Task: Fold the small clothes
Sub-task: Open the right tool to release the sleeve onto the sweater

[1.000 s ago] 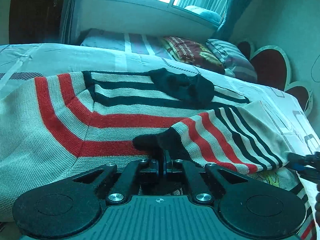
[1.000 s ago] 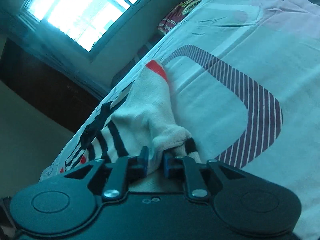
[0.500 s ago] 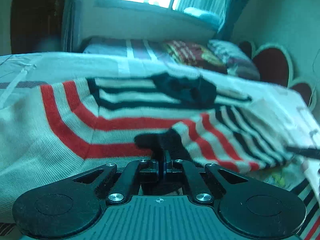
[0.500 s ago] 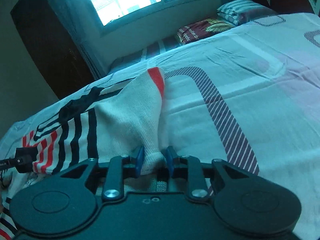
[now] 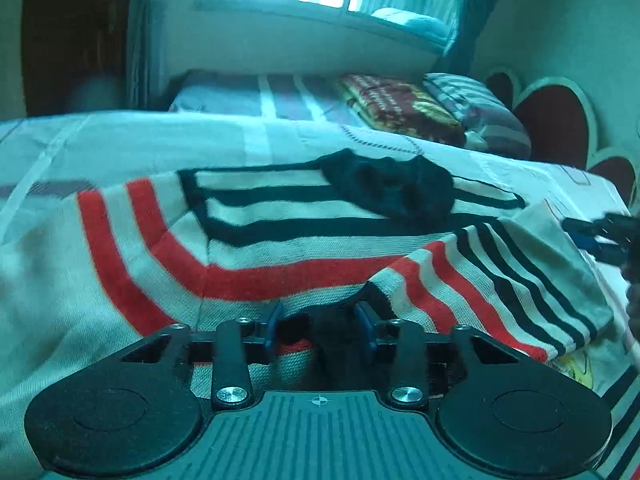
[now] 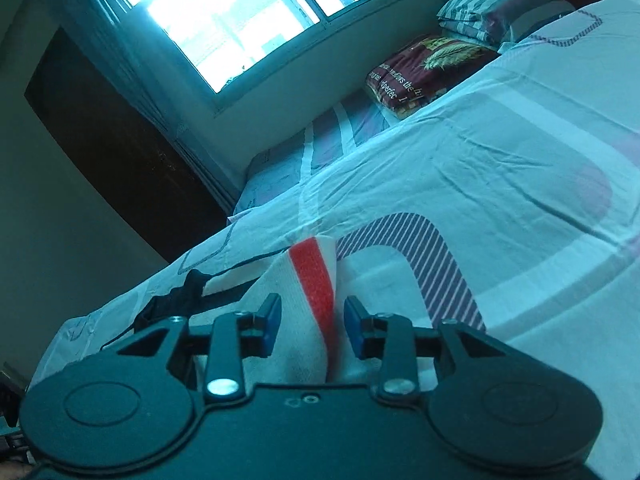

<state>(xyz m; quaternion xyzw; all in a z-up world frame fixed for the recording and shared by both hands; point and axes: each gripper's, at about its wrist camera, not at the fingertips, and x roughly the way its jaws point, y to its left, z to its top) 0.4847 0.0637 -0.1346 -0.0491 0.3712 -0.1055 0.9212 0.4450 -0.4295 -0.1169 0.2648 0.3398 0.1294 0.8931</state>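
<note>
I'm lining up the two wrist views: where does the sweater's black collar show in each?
Left wrist: black collar lies centre, slightly right, on the striped sweater.
Right wrist: black collar shows at lower left, beyond the hand-held gripper.
Shared landmark: the dark red printed pillow beneath the window.

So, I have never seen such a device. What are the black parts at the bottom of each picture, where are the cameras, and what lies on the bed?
No robot here: a person carries one hand-held tool in each hand. Each picture comes from a camera on a tool, looking forward along its two blue-tipped fingers. On the bed sheet lies a small striped sweater in cream, red and dark stripes, with one sleeve folded across it. In the left tool view the jaws have just been opening, and the dark cuff between them looks released. In the right tool view the jaws have also opened, with knit cloth between them that the pads do not seem to press.
</note>
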